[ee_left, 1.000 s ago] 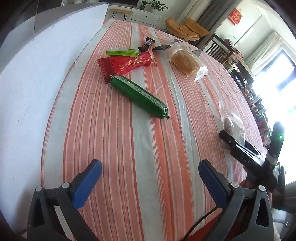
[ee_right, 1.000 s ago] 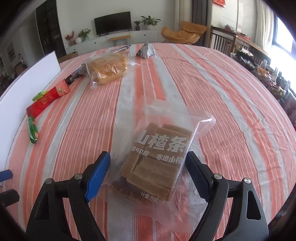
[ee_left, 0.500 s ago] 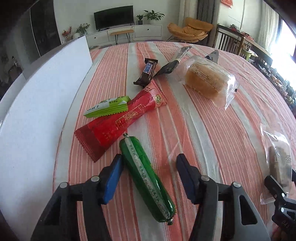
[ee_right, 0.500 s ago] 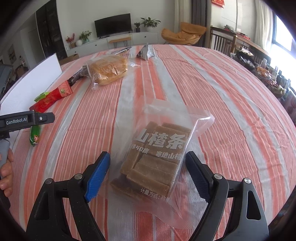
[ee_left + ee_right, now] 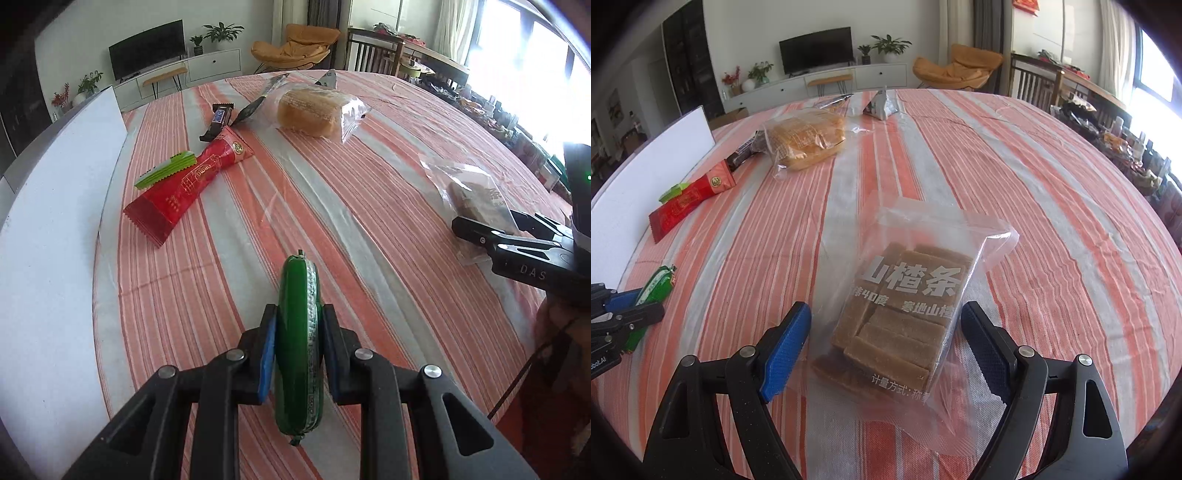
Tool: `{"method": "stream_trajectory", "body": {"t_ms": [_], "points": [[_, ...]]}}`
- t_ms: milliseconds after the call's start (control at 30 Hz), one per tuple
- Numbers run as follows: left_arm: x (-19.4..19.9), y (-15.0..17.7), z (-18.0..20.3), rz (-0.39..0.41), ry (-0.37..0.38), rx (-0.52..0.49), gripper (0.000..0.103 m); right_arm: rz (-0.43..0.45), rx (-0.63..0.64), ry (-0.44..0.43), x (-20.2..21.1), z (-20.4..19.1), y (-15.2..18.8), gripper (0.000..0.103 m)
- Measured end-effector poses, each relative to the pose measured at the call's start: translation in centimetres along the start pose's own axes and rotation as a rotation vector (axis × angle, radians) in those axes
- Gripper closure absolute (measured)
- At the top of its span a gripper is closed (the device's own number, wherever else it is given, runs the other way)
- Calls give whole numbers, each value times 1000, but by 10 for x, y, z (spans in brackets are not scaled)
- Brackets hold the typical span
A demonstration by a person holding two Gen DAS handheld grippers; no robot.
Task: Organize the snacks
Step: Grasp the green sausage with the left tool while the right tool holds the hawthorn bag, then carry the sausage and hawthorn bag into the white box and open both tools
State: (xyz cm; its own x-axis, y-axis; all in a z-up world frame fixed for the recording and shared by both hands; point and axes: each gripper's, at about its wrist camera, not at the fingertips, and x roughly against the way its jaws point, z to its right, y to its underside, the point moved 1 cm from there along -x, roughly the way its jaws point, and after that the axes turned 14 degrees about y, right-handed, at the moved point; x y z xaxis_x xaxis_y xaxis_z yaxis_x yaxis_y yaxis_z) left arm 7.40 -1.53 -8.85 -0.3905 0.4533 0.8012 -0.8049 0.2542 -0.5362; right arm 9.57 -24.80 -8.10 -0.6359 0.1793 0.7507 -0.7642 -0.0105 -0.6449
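Note:
A green sausage (image 5: pixel 294 369) stands lengthwise between the blue pads of my left gripper (image 5: pixel 298 317), whose jaws are closing and press on both its sides. The right wrist view shows the same sausage (image 5: pixel 659 284) in that gripper (image 5: pixel 617 314) at the far left. My right gripper (image 5: pixel 882 310) is open and straddles a clear bag of brown hawthorn strips (image 5: pixel 908 295) lying flat on the striped tablecloth (image 5: pixel 1052 221). Its pads stand apart from the bag. The left wrist view also shows this bag (image 5: pixel 476 195) at the right.
At the far left lie a red packet (image 5: pixel 188 184), a small green packet (image 5: pixel 166 173) and a dark chocolate bar (image 5: pixel 218 122). A bagged bread (image 5: pixel 314 109) sits behind them. A white board (image 5: pixel 48 221) runs along the table's left edge.
My left gripper moved up to the green sausage, rolled in line with it and closed onto it. The right gripper and its bag stayed put.

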Motion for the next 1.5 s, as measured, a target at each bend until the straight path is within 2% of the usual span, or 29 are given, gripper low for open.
{"method": "stream_trajectory", "body": {"t_ms": [633, 700, 733, 767, 833, 867, 967, 1033, 1100, 1233, 1333, 1400, 1433, 1467, 1500], "points": [[-1, 0, 0, 6, -22, 4, 79, 1, -1, -1, 0, 0, 0, 18], [-2, 0, 2, 3, -18, 0, 72, 1, -1, -1, 0, 0, 0, 18], [-2, 0, 3, 0, -16, -1, 60, 1, -1, -1, 0, 0, 0, 18], [-3, 1, 4, -6, -22, 3, 44, 1, -1, -1, 0, 0, 0, 17], [-3, 2, 1, -15, -28, 31, 31, 2, -1, -1, 0, 0, 0, 18], [0, 3, -3, -2, -1, 54, 30, 2, -2, -1, 0, 0, 0, 18], [11, 4, -22, 35, 140, 174, 26, 2, -3, -2, 0, 0, 0, 18], [15, 5, -32, 40, 194, 218, 26, 2, -3, -2, 0, 0, 0, 18], [16, 5, -34, 28, 195, 207, 25, 2, -3, -3, 0, 0, 0, 18], [11, 2, -26, 8, 136, 170, 26, 2, -5, -6, 0, 0, 0, 17], [4, -1, -15, -36, 51, 115, 30, -6, -8, -27, 0, 0, -2, 15], [0, 0, -6, -61, -12, 53, 44, -82, -42, -88, -3, 8, -11, 14], [0, 2, -4, -66, -37, 26, 56, -146, -94, -140, -5, 16, -18, 15], [0, 2, -2, -65, -48, 7, 69, -206, -167, -192, -6, 27, -24, 16], [1, 2, -2, -61, -35, 0, 78, -255, -239, -221, -7, 38, -31, 16]]}}
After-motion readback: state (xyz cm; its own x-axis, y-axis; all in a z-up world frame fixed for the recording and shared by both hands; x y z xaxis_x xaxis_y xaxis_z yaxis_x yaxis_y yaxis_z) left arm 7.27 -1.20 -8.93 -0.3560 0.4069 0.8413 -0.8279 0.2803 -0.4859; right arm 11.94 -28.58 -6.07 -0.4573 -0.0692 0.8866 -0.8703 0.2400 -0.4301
